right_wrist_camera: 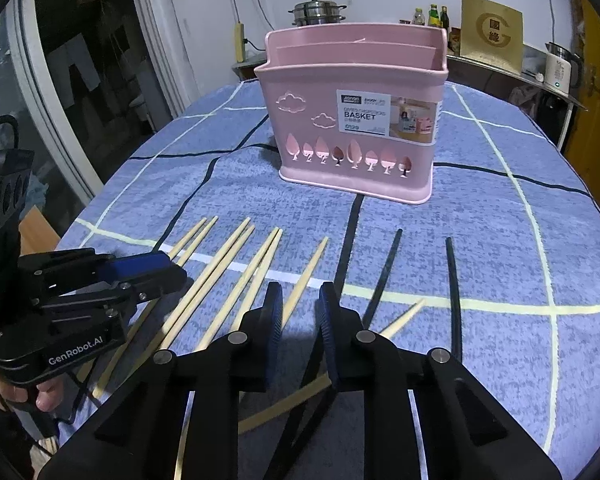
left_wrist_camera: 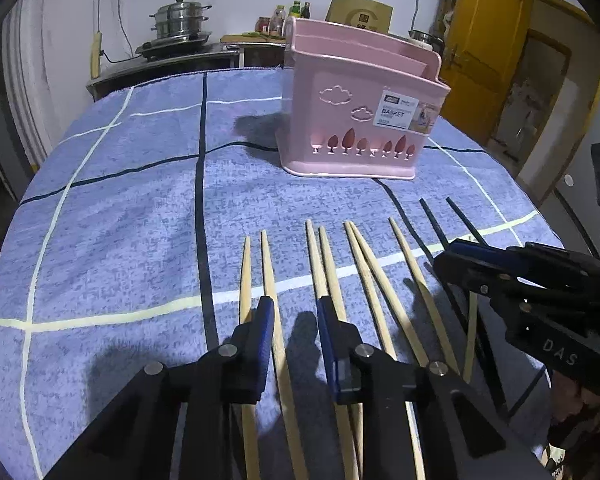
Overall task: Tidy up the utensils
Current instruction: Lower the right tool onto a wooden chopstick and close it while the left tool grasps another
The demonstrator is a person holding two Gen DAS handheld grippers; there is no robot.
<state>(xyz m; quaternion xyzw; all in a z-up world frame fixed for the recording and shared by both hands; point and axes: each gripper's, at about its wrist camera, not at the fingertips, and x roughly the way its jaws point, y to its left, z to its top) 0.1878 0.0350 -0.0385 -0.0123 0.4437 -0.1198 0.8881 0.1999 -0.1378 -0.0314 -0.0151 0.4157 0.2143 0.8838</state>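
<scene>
A pink chopstick basket (left_wrist_camera: 356, 120) (right_wrist_camera: 352, 120) stands upright on the blue checked cloth beyond the chopsticks. Several bamboo chopsticks (left_wrist_camera: 324, 264) (right_wrist_camera: 224, 264) lie side by side in front of it. Two black chopsticks (left_wrist_camera: 434, 220) (right_wrist_camera: 452, 288) lie to their right, and one bamboo chopstick (right_wrist_camera: 404, 316) lies slanted under them. My left gripper (left_wrist_camera: 294, 320) is open and empty just above the bamboo chopsticks; it also shows in the right wrist view (right_wrist_camera: 172, 268). My right gripper (right_wrist_camera: 298, 304) is open and empty above the black chopsticks; it also shows in the left wrist view (left_wrist_camera: 448, 252).
The blue cloth (left_wrist_camera: 140, 240) covers a round table whose edge curves away on both sides. Behind it a counter holds a steel steamer pot (left_wrist_camera: 180, 20), bottles (right_wrist_camera: 432, 14), a cardboard box (right_wrist_camera: 492, 32) and a kettle (right_wrist_camera: 558, 70). A yellow door (left_wrist_camera: 488, 40) stands at the right.
</scene>
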